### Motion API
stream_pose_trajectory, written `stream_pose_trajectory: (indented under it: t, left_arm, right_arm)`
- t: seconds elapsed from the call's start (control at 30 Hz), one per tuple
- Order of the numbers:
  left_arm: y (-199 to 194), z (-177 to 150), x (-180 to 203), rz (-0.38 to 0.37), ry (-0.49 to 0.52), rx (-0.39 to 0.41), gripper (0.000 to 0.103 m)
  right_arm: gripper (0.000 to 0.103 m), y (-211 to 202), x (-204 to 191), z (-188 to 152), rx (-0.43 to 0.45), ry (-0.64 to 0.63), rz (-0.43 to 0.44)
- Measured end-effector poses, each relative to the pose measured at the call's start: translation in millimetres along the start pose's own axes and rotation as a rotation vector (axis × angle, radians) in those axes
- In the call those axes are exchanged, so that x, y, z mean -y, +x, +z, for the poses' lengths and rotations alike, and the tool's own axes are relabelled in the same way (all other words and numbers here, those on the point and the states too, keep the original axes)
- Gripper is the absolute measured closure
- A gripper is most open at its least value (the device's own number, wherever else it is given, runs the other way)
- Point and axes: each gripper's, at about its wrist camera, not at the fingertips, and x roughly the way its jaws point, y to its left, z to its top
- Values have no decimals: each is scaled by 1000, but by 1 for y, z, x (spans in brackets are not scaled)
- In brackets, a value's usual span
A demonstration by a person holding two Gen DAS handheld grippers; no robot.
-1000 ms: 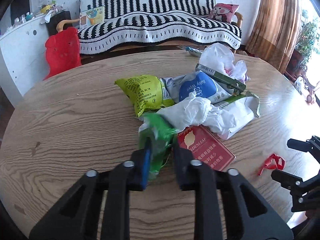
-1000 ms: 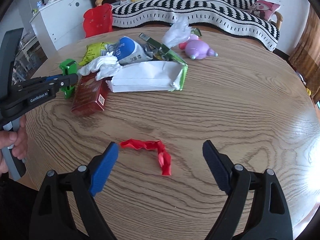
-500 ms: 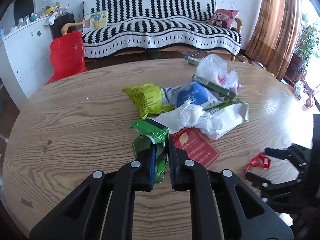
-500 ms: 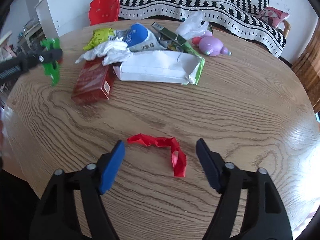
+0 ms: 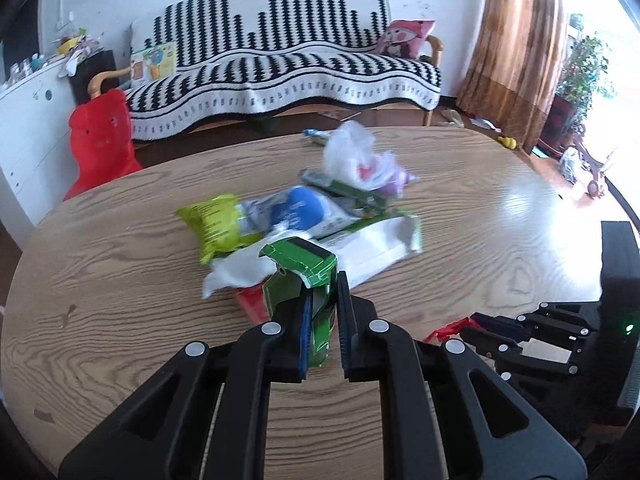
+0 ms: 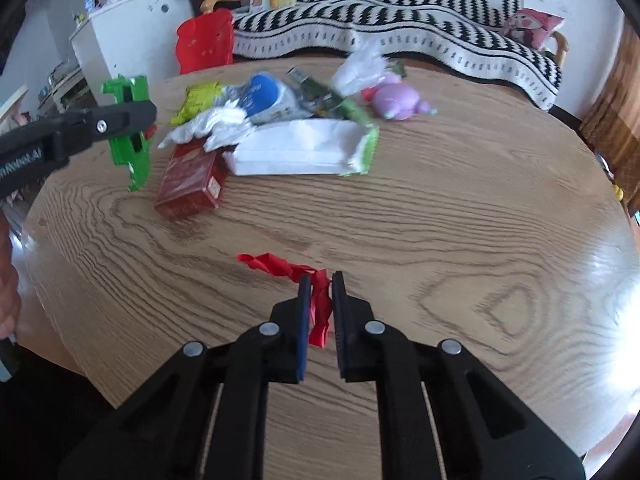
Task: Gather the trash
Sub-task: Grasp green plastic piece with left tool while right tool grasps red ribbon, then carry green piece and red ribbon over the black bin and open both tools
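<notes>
Jaws of my right gripper [image 6: 319,312] have just been closing and pinch the red wrapper [image 6: 288,270] on the table [image 6: 440,220]; my left gripper [image 5: 323,320] squeezes a green carton [image 5: 298,276], which only the right view shows lifted off the table.

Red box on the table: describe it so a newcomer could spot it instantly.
On the round wooden table, find the litter heap near the far edge. At its near left corner lies the red box, flat, partly under crumpled white tissue. It is the only dark red, rigid rectangular pack there.
</notes>
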Motion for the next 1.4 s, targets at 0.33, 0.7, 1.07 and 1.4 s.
stream_pose_trajectory:
  t: [0.33,0.7,1.07,1.4]
  left_arm:
    - [6,8,124,-152,138,3,92]
    - [10,-25,338,-459,336,-14,92]
    - [23,-98,486,-658,546,-102,92]
    - [45,-112,516,-682,574,-157,92]
  right_arm:
    - [92,-84,123,-49,74,214,-151]
    - [92,-184,296,-195,85,568,-413]
    - [92,-203,400,-341,-68,850,-483]
    - [92,-182,405,-343,-131,888,-445]
